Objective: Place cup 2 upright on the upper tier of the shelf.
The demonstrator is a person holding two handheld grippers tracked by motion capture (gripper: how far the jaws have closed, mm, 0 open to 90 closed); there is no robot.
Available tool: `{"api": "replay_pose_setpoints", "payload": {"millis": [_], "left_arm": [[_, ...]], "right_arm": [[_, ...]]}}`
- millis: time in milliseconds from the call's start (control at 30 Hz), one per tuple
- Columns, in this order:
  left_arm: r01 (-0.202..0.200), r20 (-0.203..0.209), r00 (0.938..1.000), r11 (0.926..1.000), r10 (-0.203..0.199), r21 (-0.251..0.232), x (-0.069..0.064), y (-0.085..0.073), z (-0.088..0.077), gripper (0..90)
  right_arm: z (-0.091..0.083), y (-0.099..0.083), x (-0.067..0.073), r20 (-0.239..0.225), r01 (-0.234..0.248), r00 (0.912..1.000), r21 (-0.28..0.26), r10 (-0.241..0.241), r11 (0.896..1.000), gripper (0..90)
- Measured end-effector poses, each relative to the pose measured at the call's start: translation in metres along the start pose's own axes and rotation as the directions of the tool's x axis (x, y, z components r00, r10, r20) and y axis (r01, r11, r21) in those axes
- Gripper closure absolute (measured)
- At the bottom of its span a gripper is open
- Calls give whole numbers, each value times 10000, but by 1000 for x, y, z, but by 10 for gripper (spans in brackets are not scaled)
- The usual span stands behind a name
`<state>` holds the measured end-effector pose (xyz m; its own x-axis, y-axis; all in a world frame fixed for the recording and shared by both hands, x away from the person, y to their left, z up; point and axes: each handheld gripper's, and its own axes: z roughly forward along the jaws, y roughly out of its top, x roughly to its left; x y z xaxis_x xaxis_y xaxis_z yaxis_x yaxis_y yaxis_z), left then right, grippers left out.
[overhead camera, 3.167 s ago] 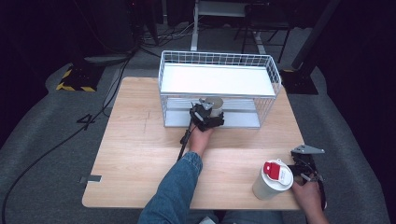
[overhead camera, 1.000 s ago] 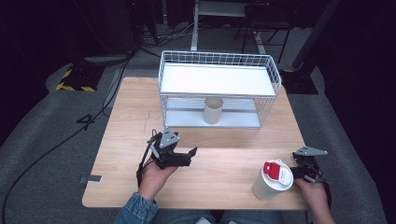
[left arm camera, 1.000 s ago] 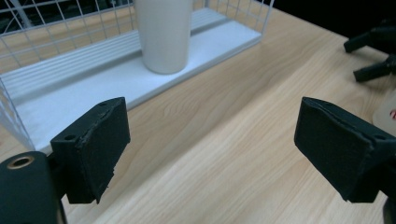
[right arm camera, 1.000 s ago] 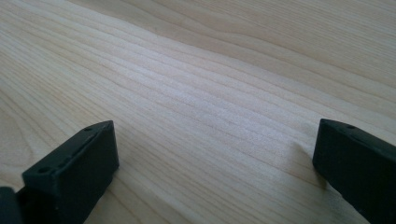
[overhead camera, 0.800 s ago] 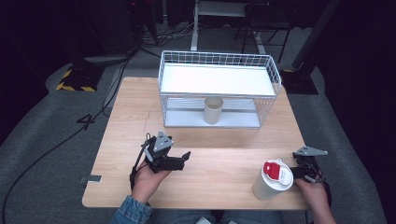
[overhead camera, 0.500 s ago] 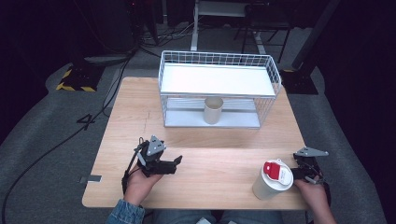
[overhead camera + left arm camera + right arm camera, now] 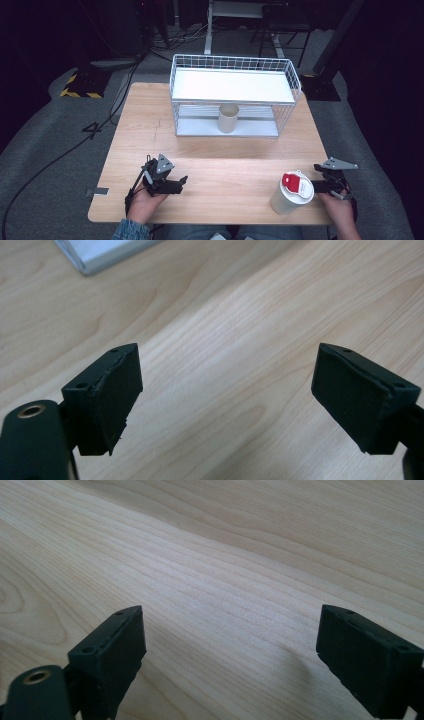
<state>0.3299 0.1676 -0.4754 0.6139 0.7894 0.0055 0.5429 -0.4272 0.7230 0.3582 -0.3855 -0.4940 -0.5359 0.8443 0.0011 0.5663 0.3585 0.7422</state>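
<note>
White lidded cup (image 7: 291,194), near right: light, thin-walled, crushable, so grip mid-body gently. Right gripper (image 7: 320,186) and left gripper (image 7: 181,180): jaws just been closing, apart, nothing between.

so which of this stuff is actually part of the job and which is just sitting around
In the job:
- beige cup, standing on the rack's lower shelf
- wire rack
- left gripper, open, nothing between its jaws
- right gripper, open, beside the lidded cup

Lying about:
- white cup with red-and-white lid, near the table's front edge
- cables on the floor
</note>
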Motion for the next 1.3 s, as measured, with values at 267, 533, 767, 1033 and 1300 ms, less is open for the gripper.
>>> {"api": "replay_pose_setpoints", "payload": {"millis": [267, 533, 767, 1033, 1300], "left_arm": [[371, -170, 9992, 9976, -362, 585, 7, -15, 7, 137], [852, -394, 9958, 9933, -823, 786, 14, -22, 15, 146], [843, -404, 9958, 9952, -823, 505, 19, -26, 15, 112], [824, -375, 9960, 9953, -805, 506, 19, -26, 15, 110], [767, -381, 9965, 9958, -749, 496, 19, -26, 16, 108]], "right_arm": [[-13, 2, 2, -140, 90, 9999, -231, -93, 9997, 136], [-26, 4, 5, -299, 140, 9994, -391, -151, 9991, 144], [-40, 2, 5, -495, 150, 9986, -530, -176, 9985, 147], [-48, -2, 6, -882, -30, 9961, -758, -37, 9971, 148], [-59, -1, 14, -940, 225, 9951, -873, -307, 9959, 148]]}}
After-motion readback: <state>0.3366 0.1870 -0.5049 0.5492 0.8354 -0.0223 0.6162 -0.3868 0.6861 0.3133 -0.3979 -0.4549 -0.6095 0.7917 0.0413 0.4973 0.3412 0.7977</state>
